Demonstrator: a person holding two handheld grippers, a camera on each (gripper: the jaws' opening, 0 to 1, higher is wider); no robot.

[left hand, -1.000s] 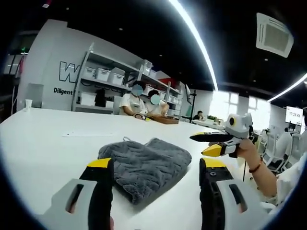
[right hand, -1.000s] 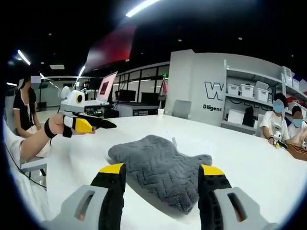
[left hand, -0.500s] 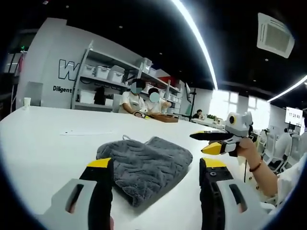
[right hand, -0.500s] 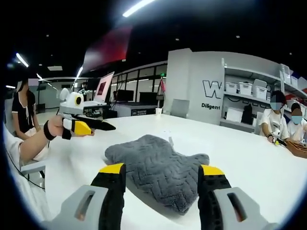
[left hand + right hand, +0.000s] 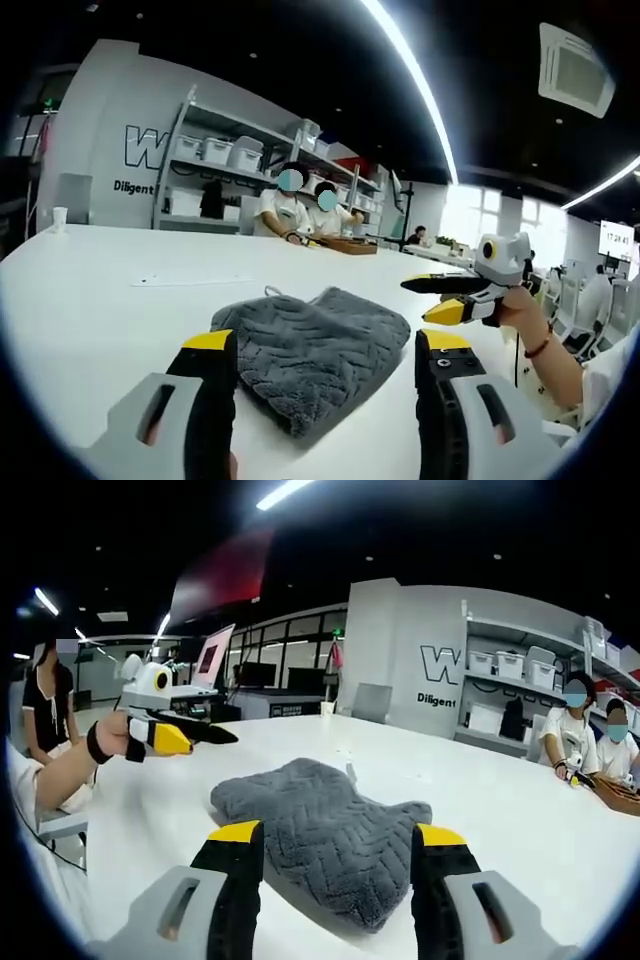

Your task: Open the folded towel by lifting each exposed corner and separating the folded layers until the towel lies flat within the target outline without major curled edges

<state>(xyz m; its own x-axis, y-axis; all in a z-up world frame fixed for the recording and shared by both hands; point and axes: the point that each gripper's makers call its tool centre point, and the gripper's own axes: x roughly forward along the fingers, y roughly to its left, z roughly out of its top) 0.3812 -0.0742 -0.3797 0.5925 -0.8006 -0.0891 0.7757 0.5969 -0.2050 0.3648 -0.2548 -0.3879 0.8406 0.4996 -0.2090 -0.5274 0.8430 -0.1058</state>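
While the folded grey towel point(image 5: 312, 351) lies bunched on the white table point(image 5: 90, 310), the left gripper point(image 5: 325, 350) and right gripper point(image 5: 335, 840) hover near it, both spread, nothing held.

Bare white table point(image 5: 90, 310) all round the folded grey towel point(image 5: 315, 340); right gripper point(image 5: 455, 297) hovering beside it; seated people point(image 5: 300, 205) well apart.
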